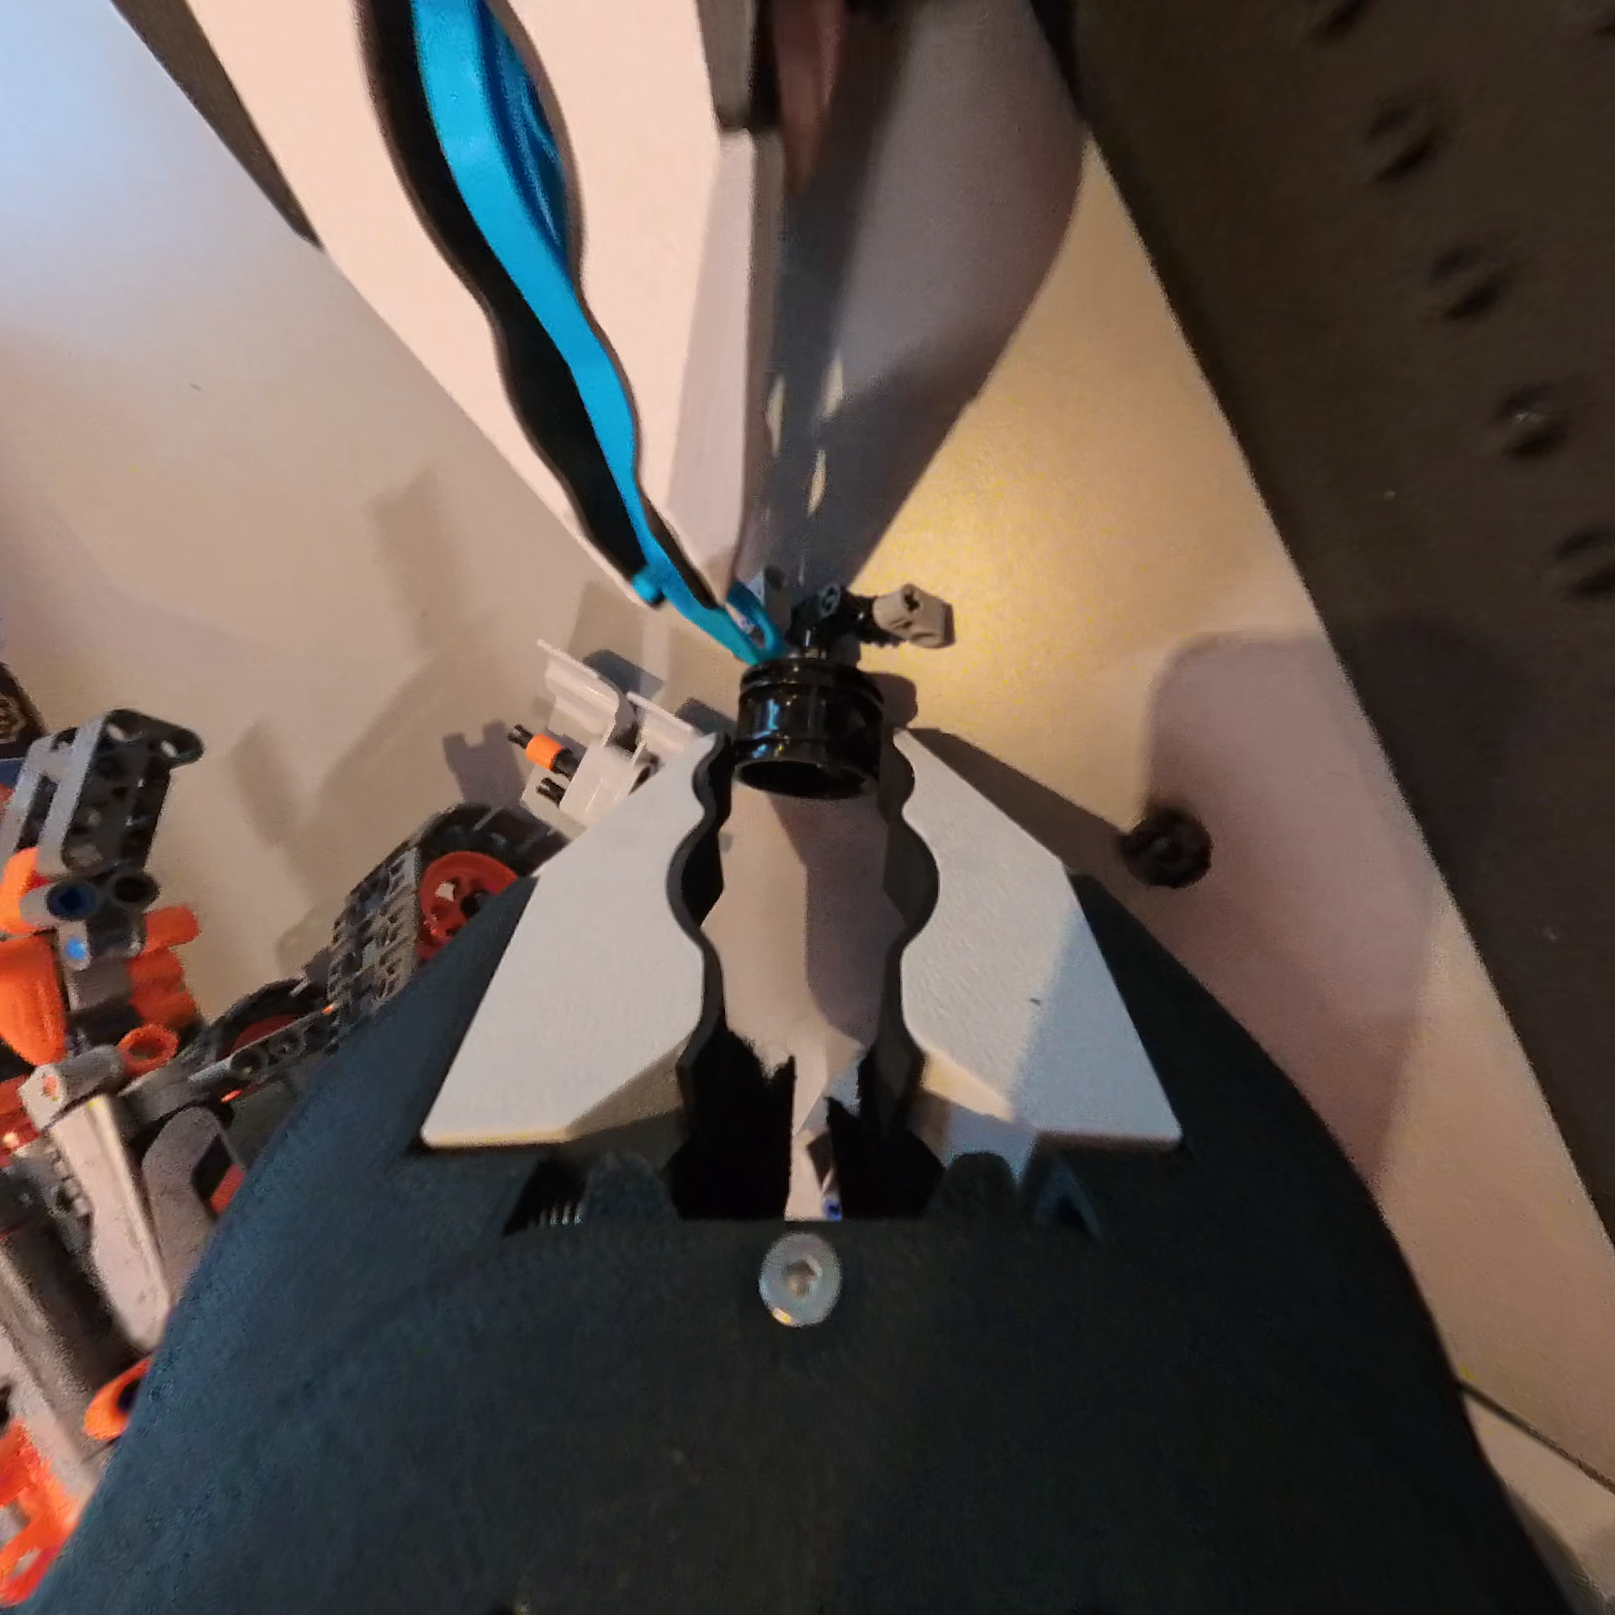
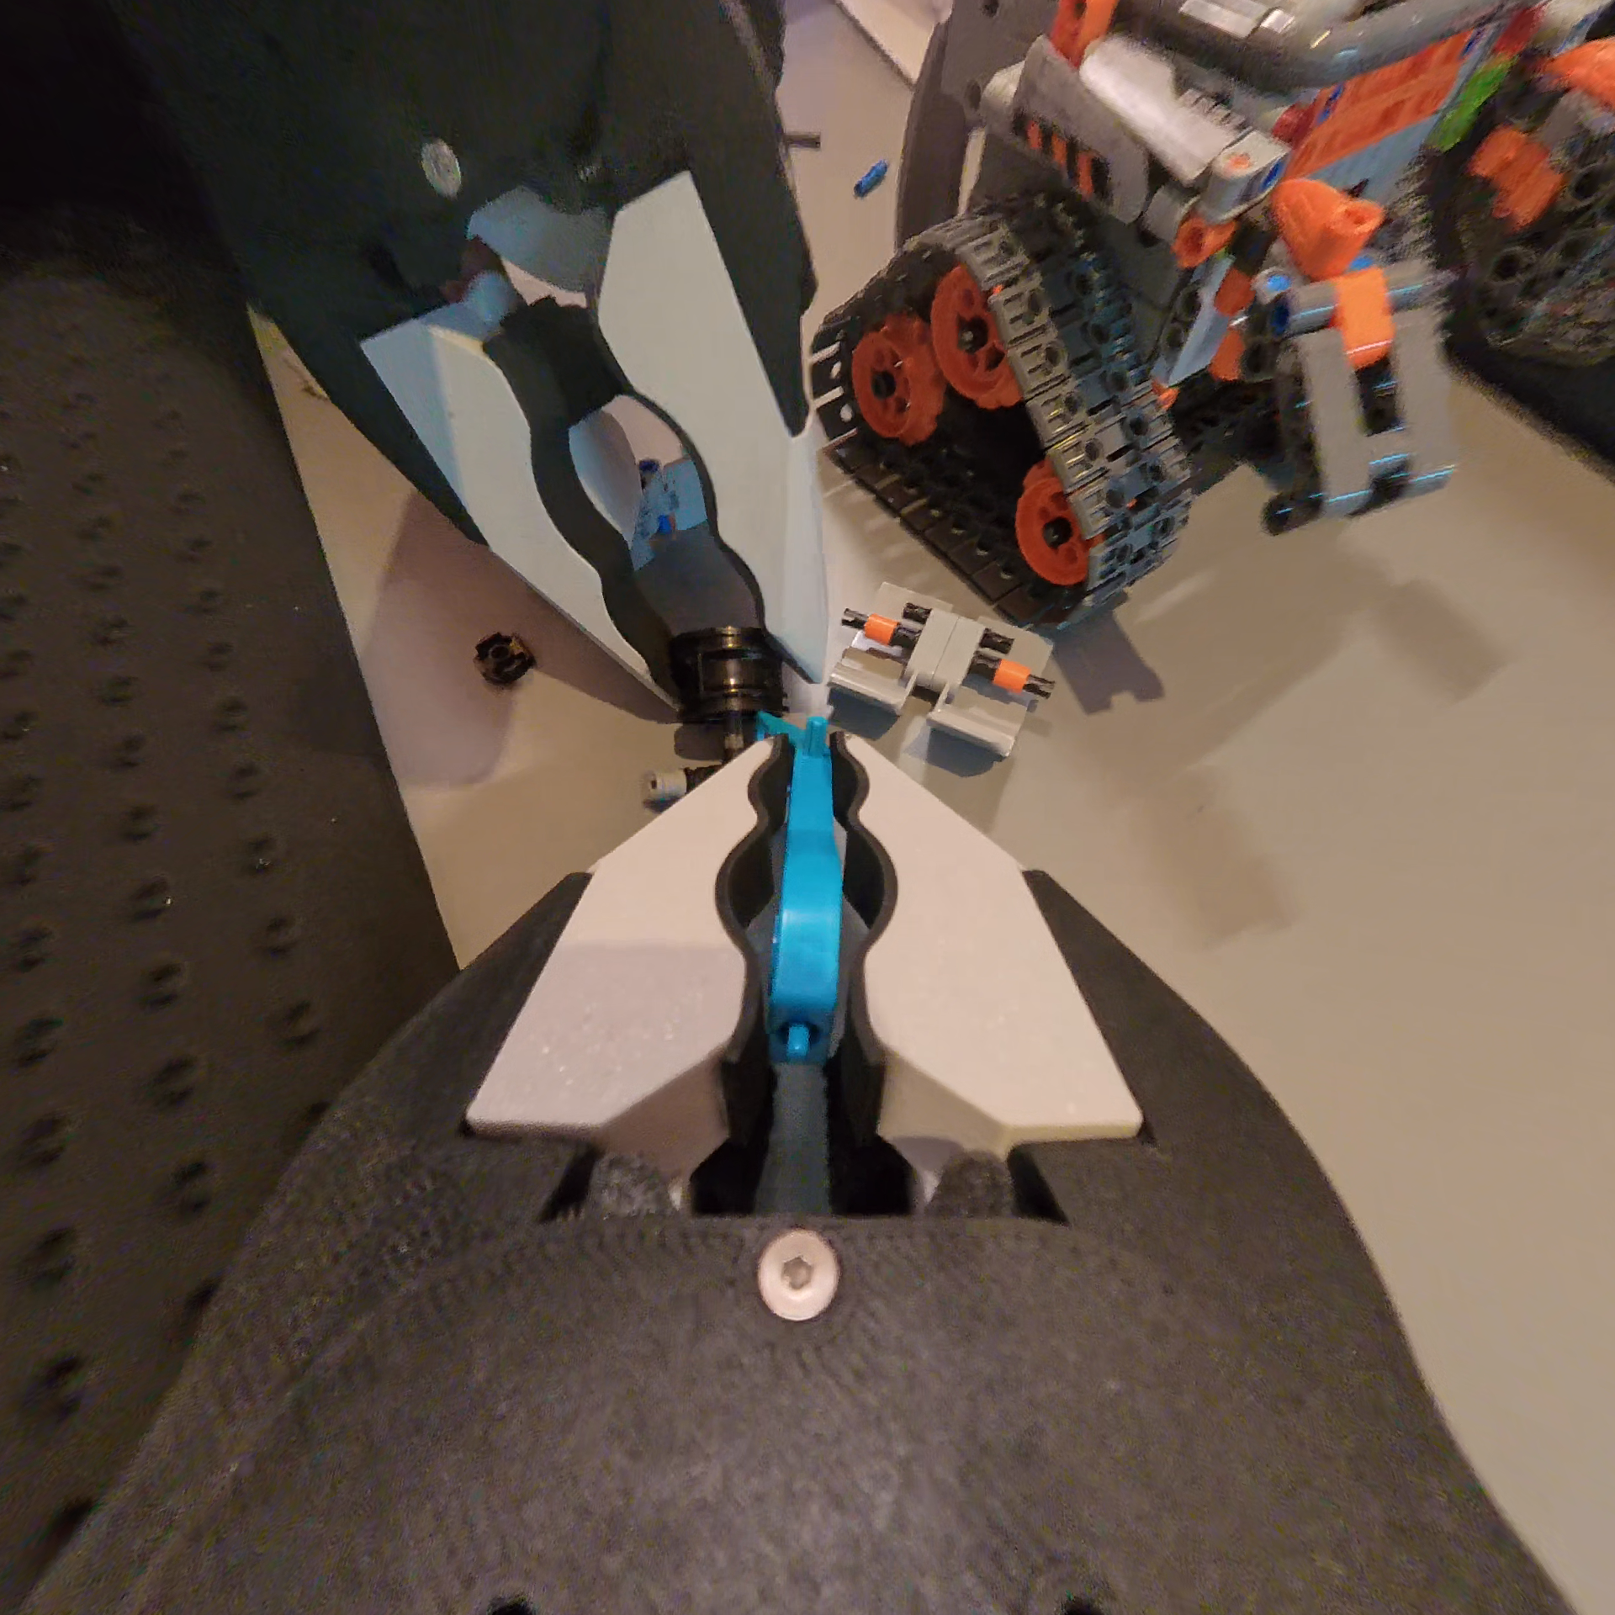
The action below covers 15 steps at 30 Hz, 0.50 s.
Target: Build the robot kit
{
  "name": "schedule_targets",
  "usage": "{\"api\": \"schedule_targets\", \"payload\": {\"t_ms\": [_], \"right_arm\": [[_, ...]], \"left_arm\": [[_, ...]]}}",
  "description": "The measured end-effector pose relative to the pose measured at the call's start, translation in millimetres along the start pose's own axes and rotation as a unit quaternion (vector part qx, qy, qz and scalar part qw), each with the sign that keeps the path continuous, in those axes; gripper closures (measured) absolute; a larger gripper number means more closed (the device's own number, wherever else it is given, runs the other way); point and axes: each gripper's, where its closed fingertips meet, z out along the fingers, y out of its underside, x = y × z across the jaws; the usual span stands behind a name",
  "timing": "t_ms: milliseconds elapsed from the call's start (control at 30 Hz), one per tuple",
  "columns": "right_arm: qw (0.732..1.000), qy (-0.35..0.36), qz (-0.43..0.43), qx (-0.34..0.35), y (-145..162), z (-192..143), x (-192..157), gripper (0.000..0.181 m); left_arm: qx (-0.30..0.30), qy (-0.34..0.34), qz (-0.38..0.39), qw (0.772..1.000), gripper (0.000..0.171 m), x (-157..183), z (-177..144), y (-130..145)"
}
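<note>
Left tongs [image 1: 808, 760] clamp a small black wheel hub [image 1: 808, 730], rigid, light and glossy-slick, above the bench [image 2: 1311, 874]; right tongs [image 2: 800, 743] pinch a thin teal lever [image 2: 804, 883], tip touching hub's axle.

worktop [image 2: 1311, 961]: pale grey, matte | light: warm, hard shadows | dark perforated panel [image 1: 1442, 306] along one edge

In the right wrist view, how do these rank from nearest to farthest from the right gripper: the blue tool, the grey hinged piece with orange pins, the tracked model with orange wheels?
1. Blue tool: clamped between the right gripper fingers.
2. Grey hinged piece: on the table just ahead, slightly right.
3. Tracked model: farther ahead, to the right.
</note>
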Motion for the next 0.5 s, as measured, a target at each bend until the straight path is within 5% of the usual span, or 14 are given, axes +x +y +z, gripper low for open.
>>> {"api": "schedule_targets", "payload": {"t_ms": [133,267,500], "right_arm": [[0.998,0.056,0.004,-0.006,1.7,-14.1,20.5,0.174],[0.991,-0.011,0.099,-0.091,34.7,-0.9,15.6,0.161],[0.991,-0.002,0.107,-0.084,22.5,-8.4,21.3,0.136]], "left_arm": [[-0.02,0.022,0.001,1.0,0.141,4.8,-4.5,2.8],[-0.028,0.027,0.006,0.999,0.14,2.7,-2.1,10.4],[-0.005,0.011,0.01,1.0,0.141,-5.1,-12.6,6.7]]}}
